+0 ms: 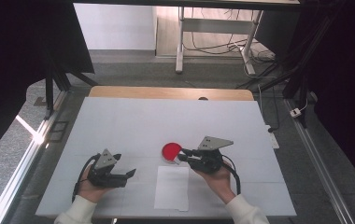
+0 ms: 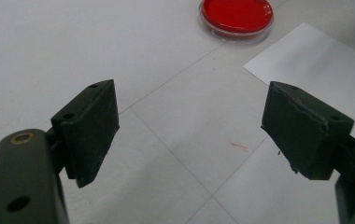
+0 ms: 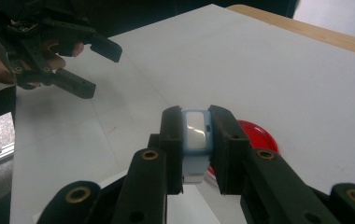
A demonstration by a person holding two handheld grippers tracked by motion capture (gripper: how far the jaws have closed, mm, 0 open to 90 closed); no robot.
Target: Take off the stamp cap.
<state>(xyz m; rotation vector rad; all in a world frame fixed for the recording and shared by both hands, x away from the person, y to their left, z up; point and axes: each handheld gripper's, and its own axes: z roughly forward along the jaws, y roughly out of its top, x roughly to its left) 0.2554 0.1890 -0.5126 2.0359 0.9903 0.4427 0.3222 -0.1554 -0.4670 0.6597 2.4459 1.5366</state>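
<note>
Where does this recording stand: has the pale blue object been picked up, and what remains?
Done: the right gripper is shut on a small pale blue object, held beside the red dish. In hand: nothing more; the left gripper waits open over the table. Left: whatever follows near the dish or white paper.

The right tool [image 3: 197, 140] clamps a small light-blue object [image 3: 195, 133], perhaps a pipette, above the red dish [image 3: 259, 136].

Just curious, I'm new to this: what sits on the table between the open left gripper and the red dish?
Nothing: in the left gripper view, bare white table runs from the left gripper to the red dish.
</note>
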